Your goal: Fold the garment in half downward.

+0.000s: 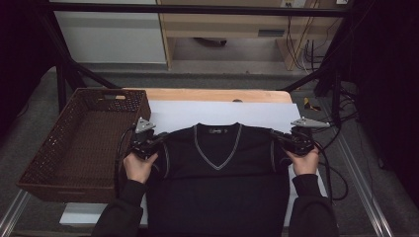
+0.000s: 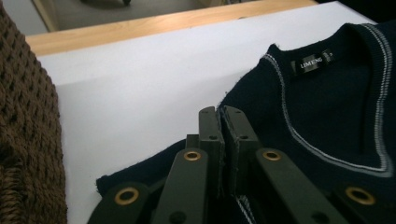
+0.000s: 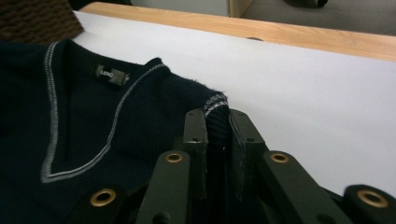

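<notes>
A dark navy V-neck sweater (image 1: 217,170) with grey trim lies flat on the white sheet (image 1: 222,112), its collar towards the far edge. My left gripper (image 1: 160,137) is shut on the sweater's left shoulder; in the left gripper view the jaws of my left gripper (image 2: 221,112) pinch a thin fold of the sweater (image 2: 327,102). My right gripper (image 1: 274,134) is shut on the right shoulder; in the right gripper view the striped armhole seam of the sweater (image 3: 116,112) bulges between the jaws of my right gripper (image 3: 216,114). A hand holds each gripper.
A brown wicker basket (image 1: 52,148) stands at the table's left, its weave close beside my left gripper (image 2: 23,140). The wooden table edge (image 1: 212,95) runs behind the white sheet. Cables (image 1: 336,173) trail at the right. Black frame posts stand at both far corners.
</notes>
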